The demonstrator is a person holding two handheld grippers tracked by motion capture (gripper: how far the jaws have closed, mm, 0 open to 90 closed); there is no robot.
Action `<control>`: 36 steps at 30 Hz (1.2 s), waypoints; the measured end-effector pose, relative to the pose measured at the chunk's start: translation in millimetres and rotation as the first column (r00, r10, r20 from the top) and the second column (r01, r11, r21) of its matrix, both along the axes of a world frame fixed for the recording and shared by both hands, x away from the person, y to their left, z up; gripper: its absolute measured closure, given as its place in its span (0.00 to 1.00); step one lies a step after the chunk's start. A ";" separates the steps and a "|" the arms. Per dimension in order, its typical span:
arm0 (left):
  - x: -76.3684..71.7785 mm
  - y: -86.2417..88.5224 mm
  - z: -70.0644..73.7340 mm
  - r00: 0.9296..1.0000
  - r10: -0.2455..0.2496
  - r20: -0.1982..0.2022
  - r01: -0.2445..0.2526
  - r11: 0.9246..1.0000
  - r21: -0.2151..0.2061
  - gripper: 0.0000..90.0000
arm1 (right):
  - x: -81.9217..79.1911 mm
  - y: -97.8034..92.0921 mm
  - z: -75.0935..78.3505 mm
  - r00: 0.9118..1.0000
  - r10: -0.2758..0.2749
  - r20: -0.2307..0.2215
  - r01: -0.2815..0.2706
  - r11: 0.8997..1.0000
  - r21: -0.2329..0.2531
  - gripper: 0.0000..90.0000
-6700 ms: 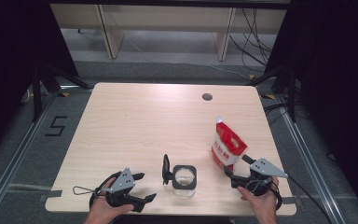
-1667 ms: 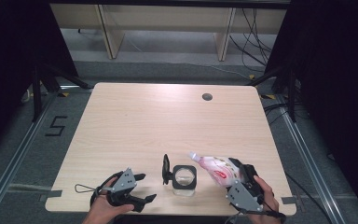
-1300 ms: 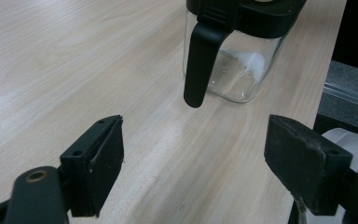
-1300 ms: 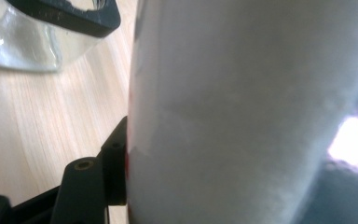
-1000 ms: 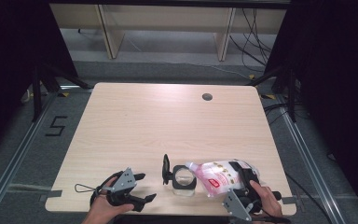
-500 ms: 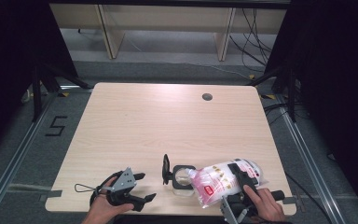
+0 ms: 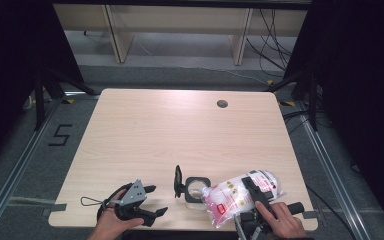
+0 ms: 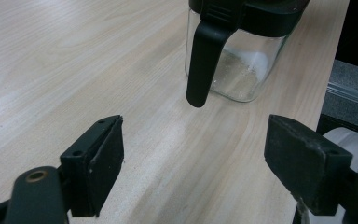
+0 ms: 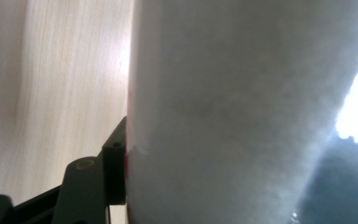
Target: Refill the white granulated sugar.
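The right claw pinched a white bag and held it tipped on its side, its mouth over the open glass jar at the near edge of the counter. Only a thin layer of white grains lay in the jar, so pouring looked barely begun. The left claw rested near the jar's left, spread and empty.

We see a white bag with red print, a clear glass jar with black lid, and a pale wood-grain desk.
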State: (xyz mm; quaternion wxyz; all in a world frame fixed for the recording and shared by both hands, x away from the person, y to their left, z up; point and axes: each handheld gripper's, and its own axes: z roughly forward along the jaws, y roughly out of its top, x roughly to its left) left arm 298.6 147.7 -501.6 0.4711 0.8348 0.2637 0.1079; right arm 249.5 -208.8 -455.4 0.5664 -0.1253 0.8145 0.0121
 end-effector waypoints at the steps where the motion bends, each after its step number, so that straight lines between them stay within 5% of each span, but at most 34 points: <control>1: -0.2 -0.3 -0.2 1.000 0.002 -0.003 -0.002 1.000 -0.007 0.22 | 1.0 0.5 1.8 1.000 0.015 0.006 -0.015 0.999 -0.030 0.44; 6: 0.7 0.1 0.0 1.000 -0.005 0.008 0.005 1.000 0.001 0.22 | 0.3 2.2 4.5 0.999 0.022 0.029 -0.020 0.998 -0.068 0.44; 7: 0.5 -0.5 -0.4 1.000 -0.002 0.001 0.002 1.000 -0.005 0.22 | -1.6 0.9 1.5 1.000 -0.017 0.012 0.018 0.999 -0.028 0.44; 9: 0.2 -0.6 -0.2 1.000 -0.003 0.001 0.003 1.000 0.004 0.22 | 1.4 3.3 5.6 0.998 0.055 0.043 -0.051 0.994 -0.096 0.44; 15: 0.1 -0.7 -0.6 1.000 0.001 0.004 -0.001 1.000 0.002 0.22 | -0.6 3.9 6.3 0.999 0.027 0.038 -0.023 0.994 -0.104 0.44; 21: 0.2 -0.6 -0.5 1.000 -0.002 0.003 0.002 1.000 0.000 0.22 | -0.8 4.3 8.5 0.999 0.033 0.043 -0.028 0.995 -0.099 0.44; 22: -0.1 -0.8 -0.7 1.000 0.001 -0.002 -0.001 1.000 -0.005 0.22 | 0.3 1.8 5.2 0.998 0.035 0.042 -0.033 0.998 -0.054 0.44; 24: -0.3 -0.6 -0.3 1.000 0.003 0.000 -0.003 1.000 -0.001 0.22 | 1.0 3.0 7.8 0.998 0.048 0.038 -0.044 0.995 -0.088 0.44; 25: -0.1 -0.4 -0.4 1.000 -0.001 -0.002 0.001 1.000 -0.003 0.22 | 1.7 1.0 4.0 0.999 0.042 0.035 -0.040 0.998 -0.051 0.44; 29: 1.5 0.4 0.2 1.000 -0.016 0.016 0.016 1.000 0.006 0.22 | 1.0 -0.3 1.8 1.000 0.018 0.002 -0.018 0.999 -0.029 0.44; 32: 1.3 0.2 -0.2 1.000 -0.012 0.012 0.012 1.000 0.003 0.22 | 2.8 1.1 3.2 0.998 0.059 0.027 -0.057 0.996 -0.065 0.44; 36: -0.1 -0.3 -0.7 1.000 0.000 -0.002 0.000 1.000 -0.005 0.22 | 1.6 0.6 2.7 0.998 0.051 0.030 -0.050 0.997 -0.052 0.44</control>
